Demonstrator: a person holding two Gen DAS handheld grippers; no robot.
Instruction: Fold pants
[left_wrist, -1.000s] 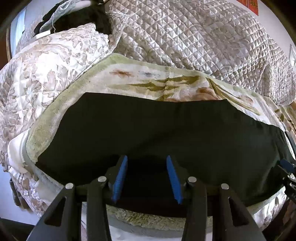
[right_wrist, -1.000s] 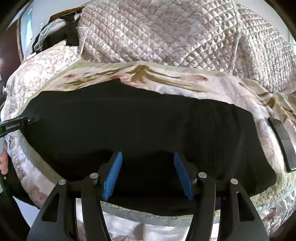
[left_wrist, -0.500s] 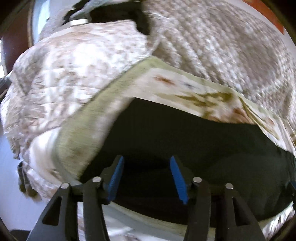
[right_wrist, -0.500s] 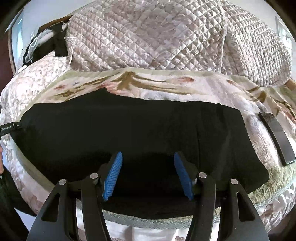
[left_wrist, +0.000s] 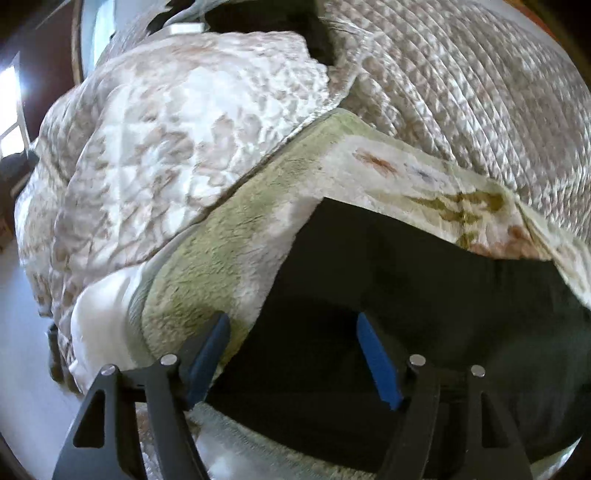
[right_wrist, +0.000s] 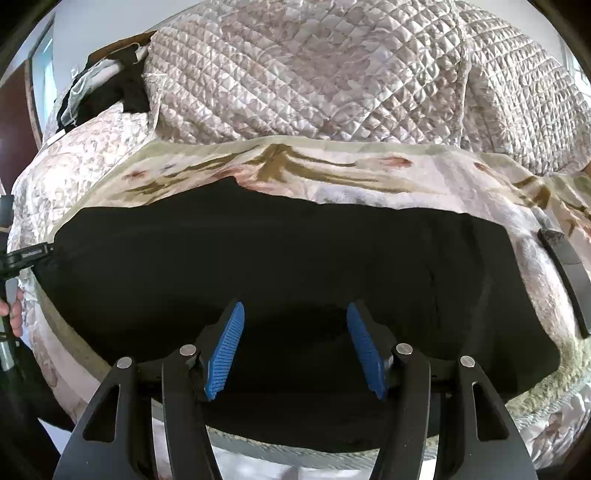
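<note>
The black pants (right_wrist: 280, 258) lie flat in a long band across a floral fleece blanket (right_wrist: 295, 166) on the bed. In the left wrist view I see their left end (left_wrist: 406, 288) on the blanket's green border (left_wrist: 221, 258). My left gripper (left_wrist: 293, 321) is open and empty, over the pants' left edge near the front. My right gripper (right_wrist: 293, 314) is open and empty, above the middle of the pants near the front edge. The left gripper also shows at the far left of the right wrist view (right_wrist: 26, 254), at the pants' left end.
A quilted cream comforter (right_wrist: 332, 74) is heaped behind the blanket. A dark flat object (right_wrist: 569, 269) lies on the blanket right of the pants. Dark clothes (right_wrist: 110, 88) lie at the back left. The bed's front edge (right_wrist: 258, 461) runs just below the grippers.
My left gripper has moved left along the pants to their left end. The right gripper has stayed over the middle, rising slightly. Both stay open.
</note>
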